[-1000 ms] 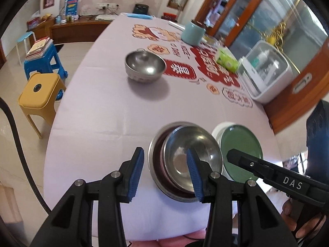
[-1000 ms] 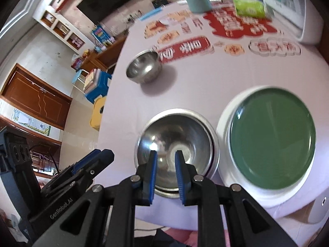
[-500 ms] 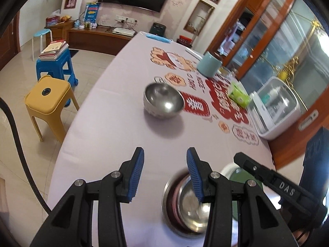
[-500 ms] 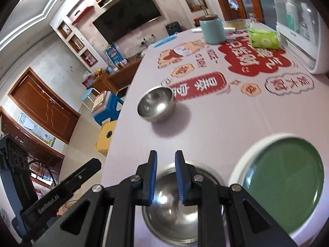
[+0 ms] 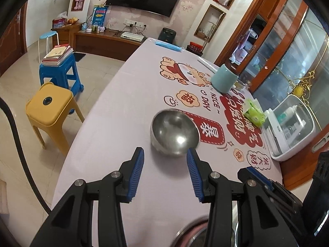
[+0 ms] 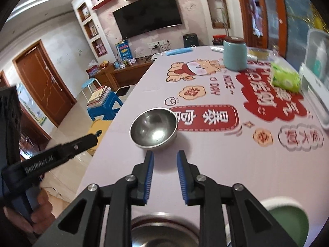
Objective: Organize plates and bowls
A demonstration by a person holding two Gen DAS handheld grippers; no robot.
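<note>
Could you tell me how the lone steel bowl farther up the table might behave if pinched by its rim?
The round polished steel bowl looks rigid and probably light. Its glossy wall may slip, and its curved underside may rock.

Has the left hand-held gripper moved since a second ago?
Yes. The left hand-held gripper has advanced up the table from the near stacked bowls to the lone steel bowl beside the red label.

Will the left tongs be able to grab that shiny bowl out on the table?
Probably yes. The left tongs are open just short of the steel bowl, with only bare tablecloth between them.
</note>
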